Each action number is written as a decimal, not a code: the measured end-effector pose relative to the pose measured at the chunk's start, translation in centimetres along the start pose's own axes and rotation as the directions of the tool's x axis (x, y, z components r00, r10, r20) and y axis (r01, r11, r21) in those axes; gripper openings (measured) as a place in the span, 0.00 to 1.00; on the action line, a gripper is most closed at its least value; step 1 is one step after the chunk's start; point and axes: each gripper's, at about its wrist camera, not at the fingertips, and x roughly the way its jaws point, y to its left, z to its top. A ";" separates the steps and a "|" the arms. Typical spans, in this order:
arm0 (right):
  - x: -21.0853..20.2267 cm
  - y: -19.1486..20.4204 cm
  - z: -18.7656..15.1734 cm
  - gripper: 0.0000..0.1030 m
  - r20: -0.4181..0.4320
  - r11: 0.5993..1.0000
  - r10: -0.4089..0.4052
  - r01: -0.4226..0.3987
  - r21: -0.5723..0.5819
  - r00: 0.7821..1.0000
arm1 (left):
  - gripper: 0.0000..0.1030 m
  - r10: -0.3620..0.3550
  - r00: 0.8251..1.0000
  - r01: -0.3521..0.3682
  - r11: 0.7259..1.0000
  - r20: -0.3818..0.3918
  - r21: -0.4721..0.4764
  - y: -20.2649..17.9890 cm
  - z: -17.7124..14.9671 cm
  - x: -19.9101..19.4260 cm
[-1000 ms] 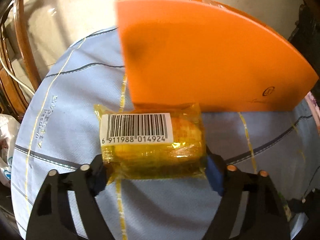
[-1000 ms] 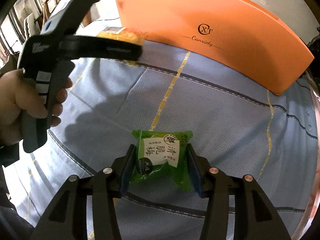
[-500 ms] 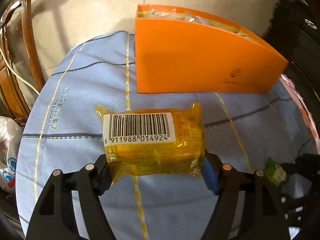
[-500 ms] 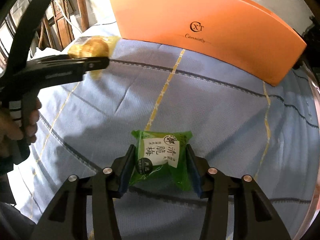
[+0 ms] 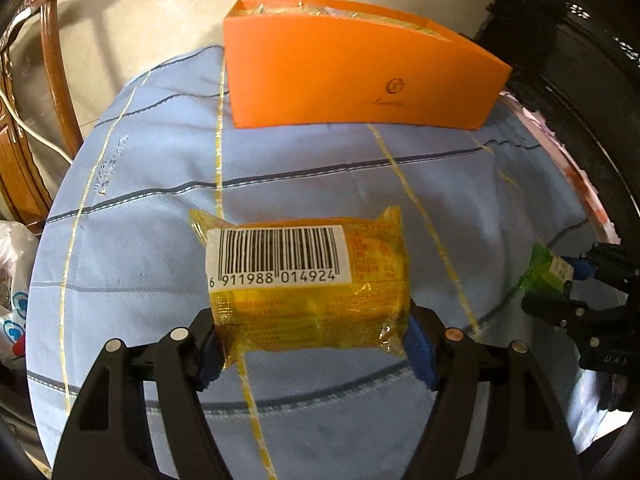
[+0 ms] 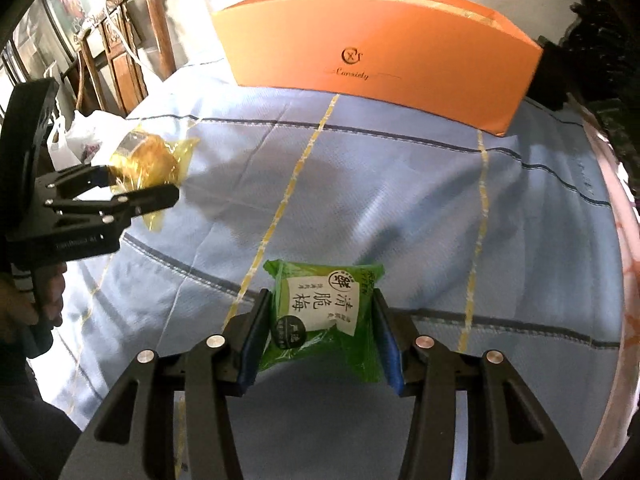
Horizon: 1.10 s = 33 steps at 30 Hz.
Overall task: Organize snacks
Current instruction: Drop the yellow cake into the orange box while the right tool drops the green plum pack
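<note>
Both hand-held grippers are angled steeply downward over a round table covered with a pale blue cloth (image 5: 120, 248) crossed by dark blue and yellow lines.

The left gripper (image 5: 312, 344) is seen from its own camera with its black arms reaching forward and its blue pads pressed against the two ends of a yellow transparent snack packet (image 5: 308, 284) bearing a white barcode label. The packet is clamped crosswise between the pads and held clear above the cloth. In the right wrist view the same gripper (image 6: 132, 188) is seen at the left edge, its handle grasped by a person's hand (image 6: 28, 300), with the yellow packet (image 6: 152, 160) projecting from its fingers.

The right gripper (image 6: 316, 336) is closed at a narrower width on a green plastic snack packet (image 6: 324, 312) with a white label printed in Chinese characters; both blue pads are pressed against the packet's sides. The packet is held off the cloth. In the left wrist view this gripper (image 5: 576, 276) and its green packet (image 5: 540, 272) are visible at the right edge.

An open orange cardboard box (image 6: 380, 52) with a printed logo is set at the far side of the table, well apart from both packets; wrapped items are glimpsed inside its top (image 5: 320, 6).
</note>
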 end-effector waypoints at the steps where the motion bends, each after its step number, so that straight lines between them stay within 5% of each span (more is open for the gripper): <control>1: -0.5 0.0 0.1 0.47 0.011 1.000 -0.002 0.002 0.003 1.000 | 0.68 -0.001 1.000 0.001 1.000 0.008 0.001 0.0 0.3 -0.3; 7: -5.6 -0.7 2.3 0.48 0.133 0.999 -0.012 0.008 0.031 0.991 | 0.68 -0.001 0.996 -0.001 1.000 0.090 0.022 -1.1 2.8 -4.0; 17: -15.5 -2.2 9.0 0.48 0.334 0.996 -0.058 0.032 0.081 0.941 | 0.69 -0.027 0.966 0.017 0.999 0.257 0.042 -3.5 10.5 -11.9; 28: -22.1 -4.9 16.8 0.48 0.455 0.989 -0.131 0.081 0.127 0.881 | 0.69 -0.013 0.927 -0.001 0.999 0.374 0.038 -4.2 19.7 -16.3; 33: -22.3 -6.1 19.3 0.48 0.460 0.984 -0.137 0.065 0.169 0.877 | 0.69 -0.007 0.927 -0.011 0.999 0.374 0.044 -4.5 22.1 -15.8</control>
